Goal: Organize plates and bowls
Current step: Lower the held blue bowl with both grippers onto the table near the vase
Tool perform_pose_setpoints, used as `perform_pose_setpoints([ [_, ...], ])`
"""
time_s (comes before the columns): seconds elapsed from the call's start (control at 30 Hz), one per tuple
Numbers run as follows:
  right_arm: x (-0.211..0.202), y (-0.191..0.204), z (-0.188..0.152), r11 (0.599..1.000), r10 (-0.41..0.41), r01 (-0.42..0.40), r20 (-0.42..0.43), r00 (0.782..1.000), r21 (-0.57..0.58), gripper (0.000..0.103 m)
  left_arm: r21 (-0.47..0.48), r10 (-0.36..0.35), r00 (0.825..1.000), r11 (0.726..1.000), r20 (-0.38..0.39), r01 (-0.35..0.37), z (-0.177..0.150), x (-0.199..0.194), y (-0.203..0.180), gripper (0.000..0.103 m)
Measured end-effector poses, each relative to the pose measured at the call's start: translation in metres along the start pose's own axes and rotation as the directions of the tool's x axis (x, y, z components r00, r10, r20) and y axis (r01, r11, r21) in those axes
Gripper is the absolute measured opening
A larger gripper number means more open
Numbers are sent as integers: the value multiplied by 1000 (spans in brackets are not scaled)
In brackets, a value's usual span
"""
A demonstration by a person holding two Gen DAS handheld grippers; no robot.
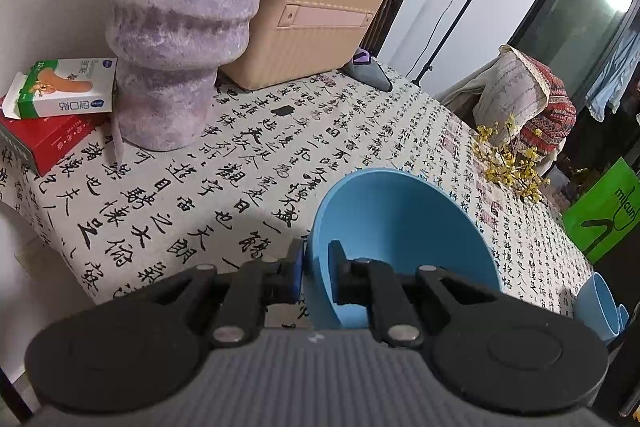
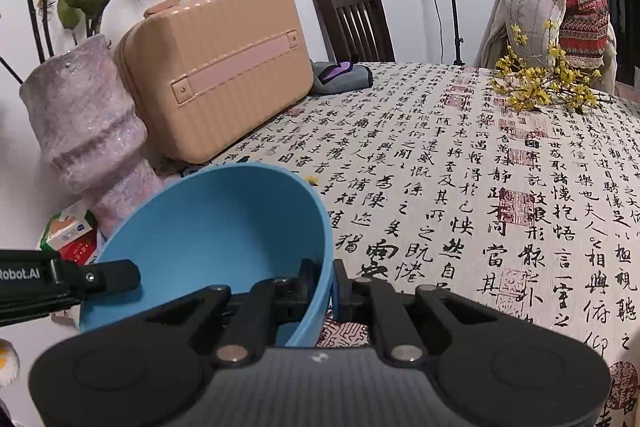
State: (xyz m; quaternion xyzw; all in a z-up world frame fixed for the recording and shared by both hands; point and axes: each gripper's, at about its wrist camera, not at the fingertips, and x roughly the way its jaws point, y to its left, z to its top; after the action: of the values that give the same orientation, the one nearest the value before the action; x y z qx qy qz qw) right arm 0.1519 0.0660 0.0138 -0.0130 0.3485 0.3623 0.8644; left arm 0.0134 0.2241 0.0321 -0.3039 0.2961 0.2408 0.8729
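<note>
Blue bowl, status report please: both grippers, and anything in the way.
Left gripper and right gripper both shut on the round blue plastic bowl's rim, opposite sides. Bowl tilted. Purple fuzzy vase close behind.

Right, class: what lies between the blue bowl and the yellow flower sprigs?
From the blue bowl to the yellow flower sprigs: bare calligraphy tablecloth, save one yellow speck near the rim; right wrist view shows it.
</note>
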Motion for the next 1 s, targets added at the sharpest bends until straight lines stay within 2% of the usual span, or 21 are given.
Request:
perform_pose_setpoints([
  [1.0,19,-11,-7,1000,2,-2,-30,1000,15,9,6,8,999,1000,-33,-8,-5,20,2,13],
])
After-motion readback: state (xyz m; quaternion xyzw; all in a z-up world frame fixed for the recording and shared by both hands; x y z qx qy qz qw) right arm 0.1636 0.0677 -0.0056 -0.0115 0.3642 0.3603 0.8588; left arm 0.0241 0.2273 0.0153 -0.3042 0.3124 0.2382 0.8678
